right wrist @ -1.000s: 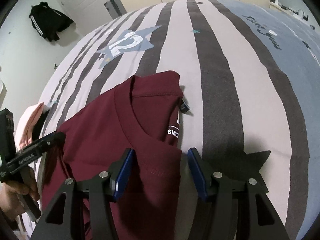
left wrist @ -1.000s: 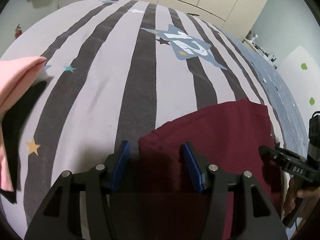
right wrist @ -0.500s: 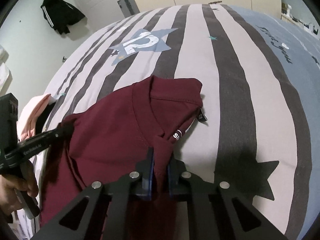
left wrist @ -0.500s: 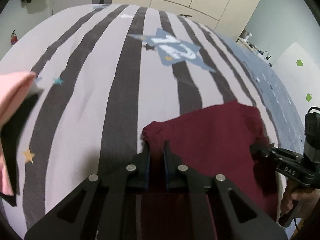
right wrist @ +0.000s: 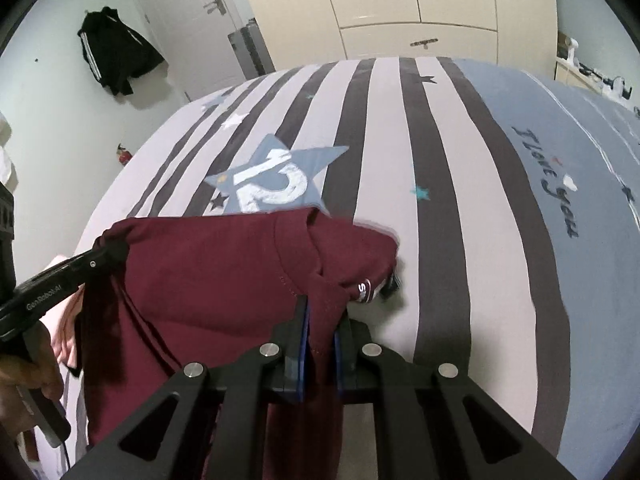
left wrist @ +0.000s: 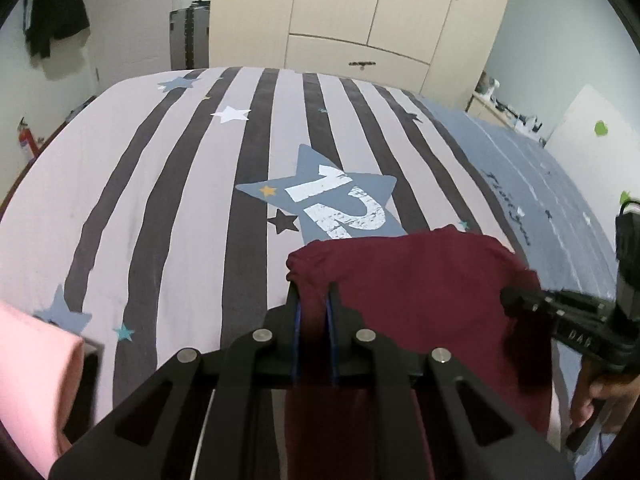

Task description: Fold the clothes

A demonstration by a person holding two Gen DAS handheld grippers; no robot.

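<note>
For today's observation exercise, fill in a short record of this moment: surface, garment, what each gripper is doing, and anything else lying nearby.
surface: striped bedspread with a blue star printed with 12
garment: maroon T-shirt, lifted at its top edge, collar label showing
left gripper: shut on one top corner of the shirt
right gripper: shut on the shirt beside the collar
nearby: pink garment at the left edge of the bed
background: cream wardrobe, black jacket hanging on the wall
</note>
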